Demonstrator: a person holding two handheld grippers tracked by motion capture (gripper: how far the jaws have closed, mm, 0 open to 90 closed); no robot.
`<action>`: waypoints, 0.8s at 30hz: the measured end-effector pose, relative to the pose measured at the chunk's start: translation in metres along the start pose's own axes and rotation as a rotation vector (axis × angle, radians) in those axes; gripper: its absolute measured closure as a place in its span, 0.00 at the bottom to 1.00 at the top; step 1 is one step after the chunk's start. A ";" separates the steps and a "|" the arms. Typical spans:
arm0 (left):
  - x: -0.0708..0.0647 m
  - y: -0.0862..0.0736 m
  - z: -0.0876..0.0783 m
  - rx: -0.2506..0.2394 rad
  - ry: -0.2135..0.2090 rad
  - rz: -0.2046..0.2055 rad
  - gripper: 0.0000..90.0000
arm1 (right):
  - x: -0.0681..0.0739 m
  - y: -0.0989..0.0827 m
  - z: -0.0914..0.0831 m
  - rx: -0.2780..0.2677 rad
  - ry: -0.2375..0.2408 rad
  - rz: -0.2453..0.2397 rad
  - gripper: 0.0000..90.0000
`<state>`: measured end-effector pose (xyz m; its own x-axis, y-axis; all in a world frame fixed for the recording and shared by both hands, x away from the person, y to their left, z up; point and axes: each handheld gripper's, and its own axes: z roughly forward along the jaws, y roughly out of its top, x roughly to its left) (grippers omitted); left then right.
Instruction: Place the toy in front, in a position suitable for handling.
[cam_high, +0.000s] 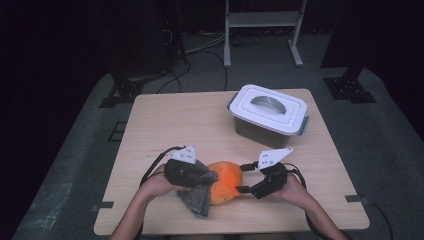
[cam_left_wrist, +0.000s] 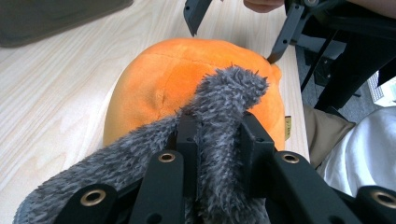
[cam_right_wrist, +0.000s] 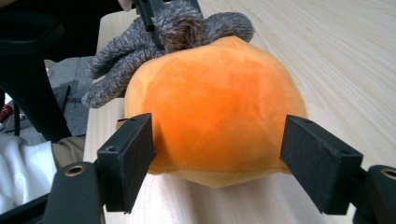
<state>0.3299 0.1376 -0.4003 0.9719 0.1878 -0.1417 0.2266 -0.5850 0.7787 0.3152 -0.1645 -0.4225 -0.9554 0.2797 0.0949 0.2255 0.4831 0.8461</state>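
Plush (cam_high: 226, 184) sits between my spread right claw (cam_high: 242, 177); left claw (cam_high: 202, 176), clamped on cloth (cam_high: 198, 201), should drape it squarely.

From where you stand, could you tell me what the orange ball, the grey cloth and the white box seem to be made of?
Orange ball: soft plush fabric, matte and short-piled, with stitched seams; probably stuffed.
Grey cloth: shaggy fleece or fake fur, with long fuzzy fibres standing out at its edges.
White box: looks like hard plastic, smooth with a slight sheen, with a moulded lid, grey handle and side clips.
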 end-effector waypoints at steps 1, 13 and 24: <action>0.000 0.000 0.000 -0.001 0.001 -0.002 0.82 | -0.001 0.000 -0.001 -0.002 -0.002 0.006 0.27; 0.007 -0.007 0.004 0.007 -0.010 -0.045 0.82 | -0.005 0.004 0.023 -0.014 0.053 0.046 0.45; -0.005 0.009 -0.009 0.000 0.010 0.014 0.82 | 0.005 0.017 0.020 -0.008 0.018 -0.009 0.76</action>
<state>0.3268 0.1385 -0.3867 0.9744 0.1875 -0.1244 0.2127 -0.5873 0.7809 0.3182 -0.1381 -0.4179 -0.9606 0.2605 0.0970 0.2158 0.4789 0.8509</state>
